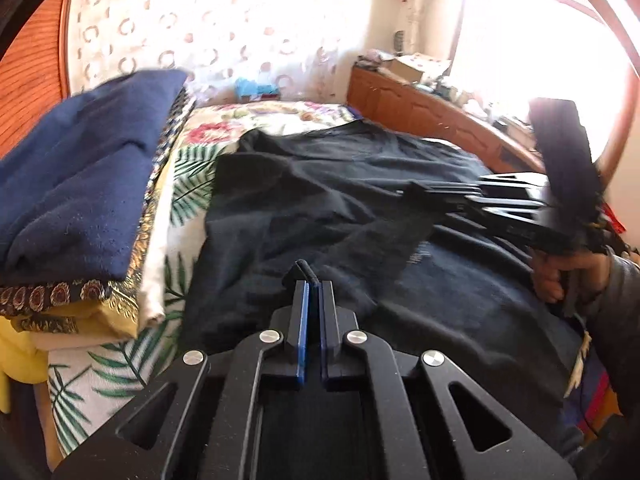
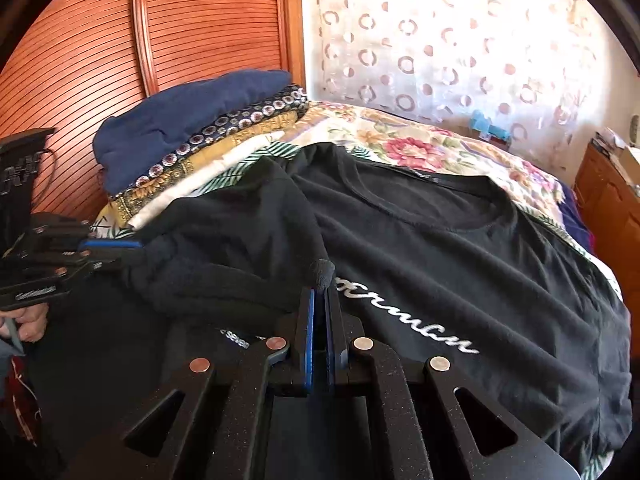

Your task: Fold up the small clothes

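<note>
Left wrist view: the left gripper point(image 1: 314, 286) has its blue-padded fingers clenched on a small pinch of the black cotton T-shirt point(image 1: 320, 184), fabric poking out at the tips. Only here: the right gripper point(image 1: 424, 192) seen from the side, blurred, over the shirt, with the hand point(image 1: 568, 276) on its grip; sunlit window point(image 1: 540, 40).
Right wrist view: the right gripper point(image 2: 322, 294) is also clenched, a nub of black cloth between the tips. Only here: white script lettering point(image 2: 408, 320) just right of the fingers, the round neckline point(image 2: 432, 204), slatted wooden doors point(image 2: 120, 32).
Shirt: spread on the floral bedspread point(image 2: 400, 140), neckline at the far end, long axis running away from the fingers.
Beside it: folded stack topped by a navy cloth point(image 2: 180, 120), at the left.
</note>
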The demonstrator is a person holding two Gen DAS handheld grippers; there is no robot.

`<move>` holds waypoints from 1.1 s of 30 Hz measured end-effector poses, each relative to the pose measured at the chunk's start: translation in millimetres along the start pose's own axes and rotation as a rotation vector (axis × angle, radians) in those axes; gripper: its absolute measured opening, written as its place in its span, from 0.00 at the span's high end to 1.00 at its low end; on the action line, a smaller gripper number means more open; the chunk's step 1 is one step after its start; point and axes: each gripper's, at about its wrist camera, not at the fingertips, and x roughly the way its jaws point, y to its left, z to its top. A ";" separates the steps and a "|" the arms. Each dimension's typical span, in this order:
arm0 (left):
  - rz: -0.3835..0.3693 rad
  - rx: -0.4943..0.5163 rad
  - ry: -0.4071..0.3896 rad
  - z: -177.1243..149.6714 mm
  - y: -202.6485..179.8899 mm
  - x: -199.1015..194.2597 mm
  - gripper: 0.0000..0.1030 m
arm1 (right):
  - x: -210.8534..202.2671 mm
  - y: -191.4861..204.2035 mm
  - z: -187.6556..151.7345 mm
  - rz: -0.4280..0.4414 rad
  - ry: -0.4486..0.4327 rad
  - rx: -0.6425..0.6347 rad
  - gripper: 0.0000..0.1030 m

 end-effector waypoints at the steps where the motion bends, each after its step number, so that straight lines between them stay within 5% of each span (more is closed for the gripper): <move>1: -0.010 0.012 -0.001 -2.2 -6.0 -6.1 0.95 | -3.2 -0.5 -0.7 -0.008 -0.002 0.004 0.96; 9: -0.056 0.044 0.031 -17.2 -28.5 -19.3 0.95 | -20.9 -7.1 -11.9 -0.103 0.007 0.036 0.90; 12: -0.083 0.049 0.022 -20.2 -33.5 -23.3 0.94 | -24.7 -6.8 -10.9 -0.111 -0.001 0.054 0.80; 16: -0.104 0.054 0.020 -22.2 -41.3 -25.6 0.94 | -24.8 3.1 -4.9 -0.087 -0.017 0.063 0.63; 21: -0.091 0.056 0.020 -25.0 -42.9 -27.6 0.94 | -5.4 10.2 8.7 -0.022 0.010 0.097 0.60; 23: -0.076 0.060 0.010 -25.1 -41.1 -30.4 0.82 | 3.8 10.3 12.0 0.002 0.021 0.104 0.60; 24: -0.068 0.063 0.003 -24.9 -40.2 -31.9 0.69 | 8.8 12.1 13.4 0.019 0.038 0.098 0.60; 27: -0.051 0.061 -0.014 -23.3 -36.6 -34.7 0.49 | 13.7 15.3 12.5 0.035 0.078 0.065 1.00; 33: 0.048 0.031 -0.052 -12.8 -18.4 -30.4 0.47 | -39.7 0.4 -17.2 0.036 -0.005 -0.003 1.00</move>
